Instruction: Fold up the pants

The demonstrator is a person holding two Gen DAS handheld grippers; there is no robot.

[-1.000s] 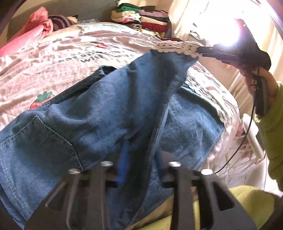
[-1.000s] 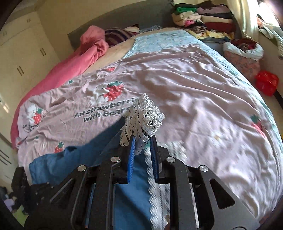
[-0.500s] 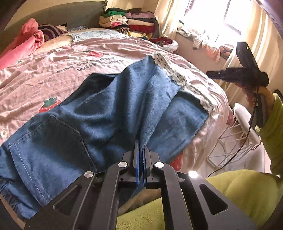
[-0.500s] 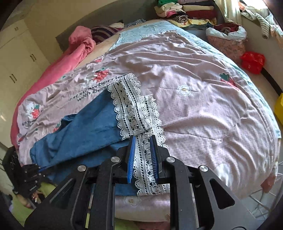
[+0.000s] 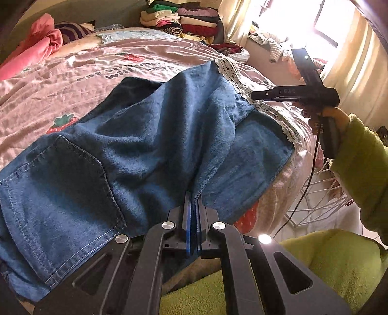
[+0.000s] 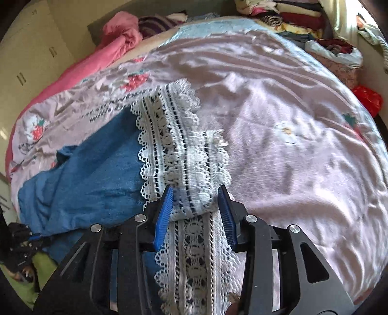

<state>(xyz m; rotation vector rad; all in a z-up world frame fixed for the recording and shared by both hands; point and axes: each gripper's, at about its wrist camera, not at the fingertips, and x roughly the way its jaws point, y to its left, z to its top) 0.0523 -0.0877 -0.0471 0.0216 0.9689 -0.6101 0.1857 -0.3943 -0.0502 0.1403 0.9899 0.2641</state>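
Observation:
Blue denim pants (image 5: pixel 145 135) with a white lace hem (image 6: pixel 174 150) lie across the pink strawberry bed cover (image 5: pixel 72 72), one leg folded over the other. A back pocket (image 5: pixel 60 184) faces up at the near left. My left gripper (image 5: pixel 192 193) is shut on the near edge of the denim fold. My right gripper (image 6: pixel 195 193) hovers low over the lace hem, its blue pads (image 6: pixel 165 213) standing apart with the lace lying loose between them. In the left wrist view the right gripper (image 5: pixel 254 95) points at the hem, with a hand in a green sleeve holding it.
Folded clothes (image 5: pixel 184 17) are stacked at the head of the bed, and a pink blanket (image 5: pixel 41 46) lies at the far left. A white wire rack (image 5: pixel 315 193) stands by the bed's right edge. A red bag (image 6: pixel 367 99) sits on the floor.
The left jaws closed onto the denim fold. The right gripper came down with the lace hem onto the bed, and its jaws have spread apart.

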